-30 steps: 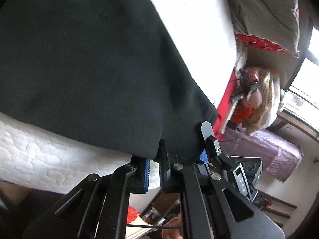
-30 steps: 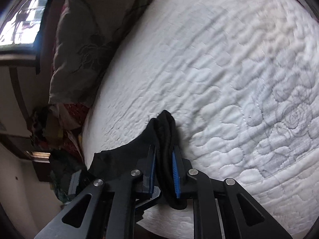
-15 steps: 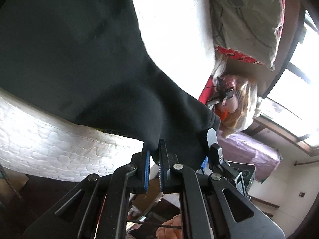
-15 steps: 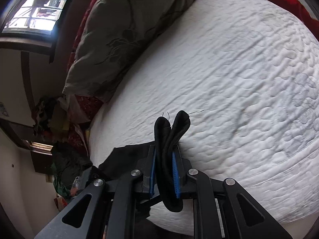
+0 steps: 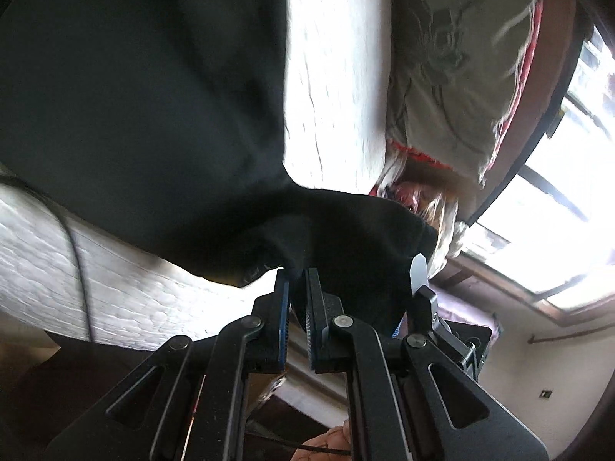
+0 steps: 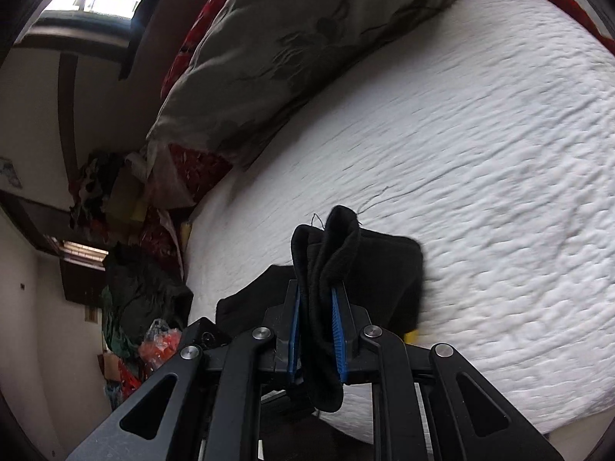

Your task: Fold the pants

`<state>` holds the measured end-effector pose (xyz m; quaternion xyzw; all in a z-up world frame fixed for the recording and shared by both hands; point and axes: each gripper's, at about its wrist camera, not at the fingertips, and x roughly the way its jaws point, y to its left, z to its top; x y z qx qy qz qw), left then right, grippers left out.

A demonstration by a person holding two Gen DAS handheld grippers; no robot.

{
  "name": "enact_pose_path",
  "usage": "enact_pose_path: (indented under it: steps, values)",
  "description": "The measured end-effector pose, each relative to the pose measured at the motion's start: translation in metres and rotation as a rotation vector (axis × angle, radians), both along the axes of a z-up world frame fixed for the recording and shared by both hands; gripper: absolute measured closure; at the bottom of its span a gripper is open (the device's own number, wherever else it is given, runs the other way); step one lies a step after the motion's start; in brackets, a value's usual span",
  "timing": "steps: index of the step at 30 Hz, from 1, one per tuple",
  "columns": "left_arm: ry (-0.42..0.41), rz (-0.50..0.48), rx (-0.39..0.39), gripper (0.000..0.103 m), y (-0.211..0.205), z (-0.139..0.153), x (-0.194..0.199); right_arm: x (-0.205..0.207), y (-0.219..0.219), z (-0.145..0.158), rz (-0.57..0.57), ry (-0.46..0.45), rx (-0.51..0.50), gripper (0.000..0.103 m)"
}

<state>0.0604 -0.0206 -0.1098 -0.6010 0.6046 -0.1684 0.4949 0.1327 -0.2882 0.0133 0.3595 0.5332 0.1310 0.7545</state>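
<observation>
The black pants (image 5: 146, 107) lie spread over the white quilted mattress (image 5: 334, 88) and fill the upper left of the left wrist view. My left gripper (image 5: 296, 280) is shut on the pants' lower edge, lifted off the bed side. In the right wrist view, my right gripper (image 6: 315, 299) is shut on a bunched black fold of the pants (image 6: 326, 253), held above the mattress (image 6: 480, 153). The other gripper's finger (image 5: 419, 272) shows at the right in the left wrist view.
A grey flowered pillow (image 6: 276, 50) with red bedding lies at the head of the bed, also in the left wrist view (image 5: 461, 57). Clothes and clutter (image 6: 142, 299) pile on the floor by the bed. A bright window (image 5: 557, 211) is beyond.
Both grippers have lifted and swung with the pants' edge toward the pillow end. More pillow and window are in view. A flat black fold now trails on the mattress behind the right gripper.
</observation>
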Motion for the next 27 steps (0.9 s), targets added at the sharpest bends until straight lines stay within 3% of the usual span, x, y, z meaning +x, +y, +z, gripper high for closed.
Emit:
enact_pose_path:
  steps: [11, 17, 22, 25, 26, 27]
  values:
    - [0.095, 0.129, -0.015, 0.098, 0.076, -0.039, -0.012, 0.024, 0.091, -0.043, 0.070, 0.087, 0.011, 0.087]
    - [0.103, 0.151, 0.103, 0.098, 0.107, -0.041, -0.019, 0.033, 0.128, -0.081, 0.077, 0.165, -0.031, 0.082]
    - [0.019, 0.142, 0.184, 0.097, 0.120, -0.021, -0.017, 0.030, 0.140, -0.097, 0.085, 0.220, -0.054, 0.072]
    - [-0.055, 0.087, 0.242, 0.075, 0.118, -0.007, -0.013, 0.021, 0.134, -0.080, 0.082, 0.175, -0.028, 0.067]
    - [-0.079, 0.064, 0.264, 0.059, 0.116, -0.003, -0.011, 0.016, 0.129, -0.073, 0.077, 0.148, 0.000, 0.066]
    - [-0.109, 0.034, 0.299, 0.049, 0.112, 0.002, -0.011, 0.007, 0.120, -0.063, 0.068, 0.113, 0.046, 0.060]
